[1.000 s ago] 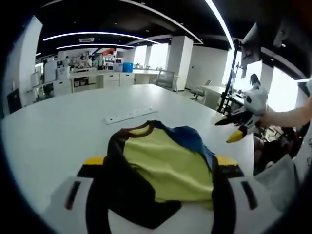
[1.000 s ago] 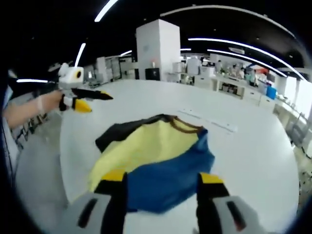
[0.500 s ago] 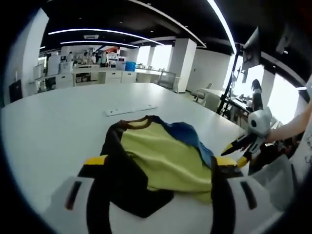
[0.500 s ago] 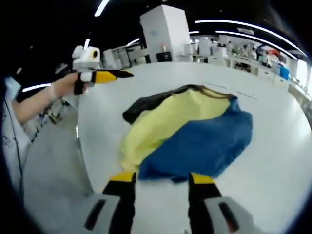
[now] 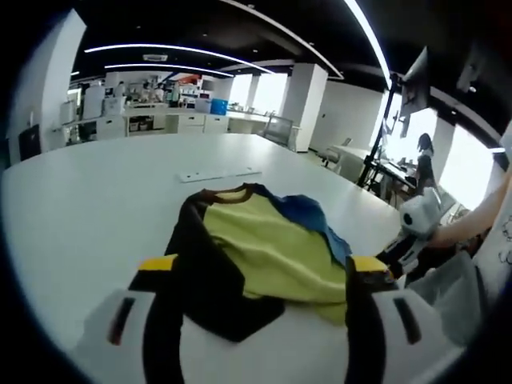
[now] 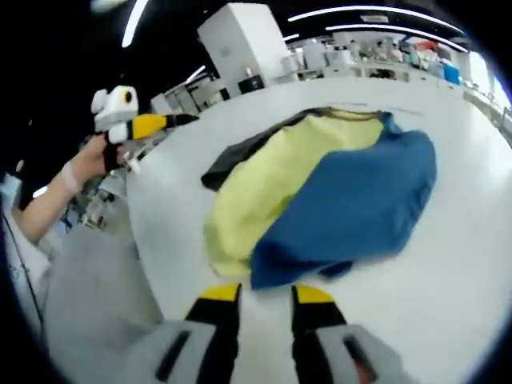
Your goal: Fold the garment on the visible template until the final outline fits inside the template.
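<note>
The garment point(image 6: 320, 192) lies crumpled on the white table point(image 6: 448, 264). The right gripper point(image 6: 266, 294) hovers at its blue hem, jaws narrowly parted, empty. The left gripper point(image 5: 264, 268) gapes wide, straddling the black-and-yellow side without clamping.

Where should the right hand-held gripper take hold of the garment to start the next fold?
Probably at the blue panel's near hem, coming in low along the white table from the right hand-held gripper's own side. That edge of the garment lies loose and slightly raised just ahead of the open jaws.
</note>
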